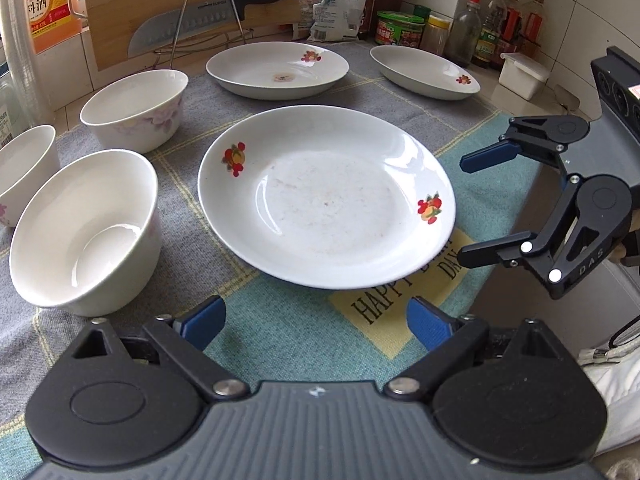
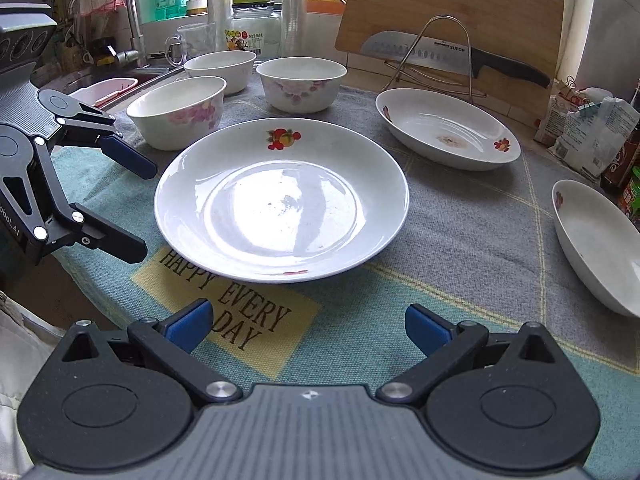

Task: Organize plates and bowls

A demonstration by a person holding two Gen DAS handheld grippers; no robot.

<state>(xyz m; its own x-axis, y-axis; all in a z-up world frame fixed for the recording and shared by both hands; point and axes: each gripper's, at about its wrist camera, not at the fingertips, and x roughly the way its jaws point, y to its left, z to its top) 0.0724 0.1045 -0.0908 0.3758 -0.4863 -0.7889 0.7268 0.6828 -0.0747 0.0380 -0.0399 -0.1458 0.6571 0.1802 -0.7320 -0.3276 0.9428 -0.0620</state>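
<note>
- Your left claw (image 1: 314,322) hangs with its jaws spread, empty, just short of the near plate (image 1: 326,196).
- Your right claw (image 2: 307,328) gapes too, gripping nothing.
- Three bowls (image 1: 86,232) stand left on the desk (image 1: 280,332).

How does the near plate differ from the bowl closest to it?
The near plate is wide and shallow; the closest bowl is narrower and deep. The plate carries red fruit decals on its rim; the bowl shows faint pink flowers on its outer wall. Both are white, upright and empty on the cloth.
</note>
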